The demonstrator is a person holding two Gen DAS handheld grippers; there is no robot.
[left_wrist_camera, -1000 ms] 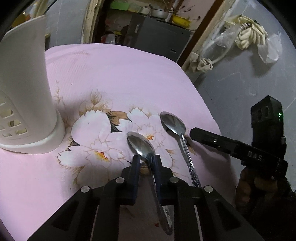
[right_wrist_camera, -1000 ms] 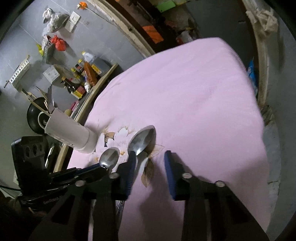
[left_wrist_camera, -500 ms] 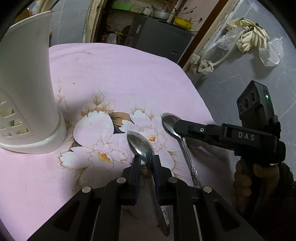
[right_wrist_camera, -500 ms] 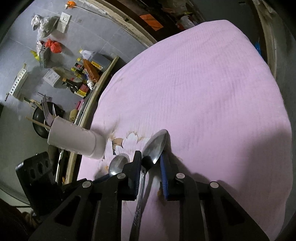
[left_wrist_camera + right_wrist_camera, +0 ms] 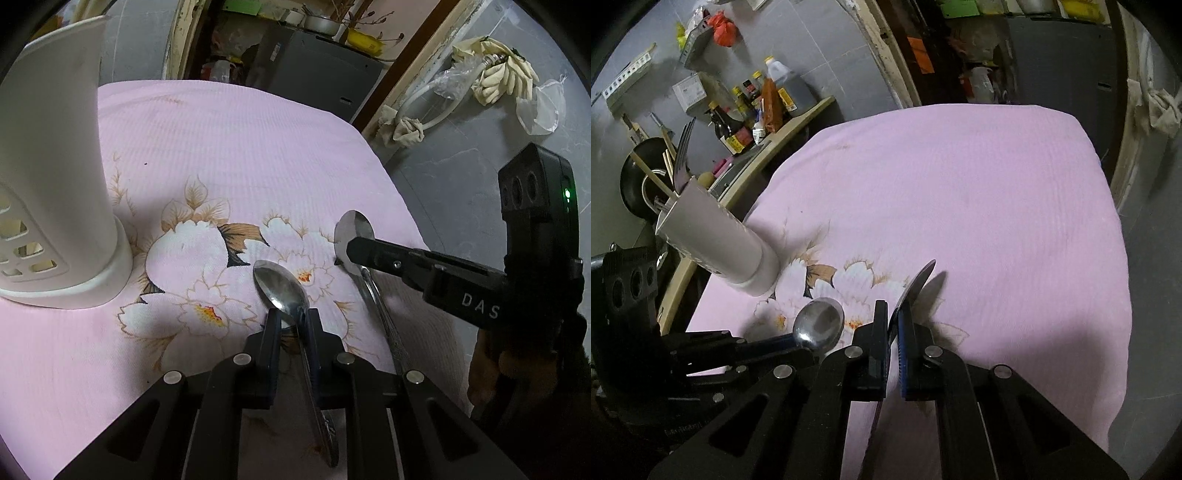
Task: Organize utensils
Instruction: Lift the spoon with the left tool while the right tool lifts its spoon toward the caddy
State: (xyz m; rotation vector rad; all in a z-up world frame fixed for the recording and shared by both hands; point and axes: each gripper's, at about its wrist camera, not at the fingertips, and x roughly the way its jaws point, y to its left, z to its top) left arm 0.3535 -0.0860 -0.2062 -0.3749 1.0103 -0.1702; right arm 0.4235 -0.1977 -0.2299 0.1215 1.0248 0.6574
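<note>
Two steel spoons are on a pink flowered cloth (image 5: 221, 155). My left gripper (image 5: 291, 317) is shut on the neck of the first spoon (image 5: 282, 286), whose bowl faces up just past the fingertips. To its right, my right gripper (image 5: 351, 254) reaches in from the side. In the right wrist view, my right gripper (image 5: 892, 310) has its jaws closing tight on the neck of the second spoon (image 5: 918, 284), which is tipped on edge. The first spoon (image 5: 820, 328) and my left gripper (image 5: 798, 341) show at the lower left there.
A tall white utensil holder (image 5: 55, 184) stands on the cloth at the left, and it holds forks and chopsticks (image 5: 679, 158). A shelf of bottles (image 5: 764, 107) runs along the wall beyond the table edge. A hand (image 5: 509, 373) holds the right gripper.
My right gripper swung in over the second spoon, closed on its neck and tipped the spoon onto its edge. My left gripper kept still, shut on the first spoon.
</note>
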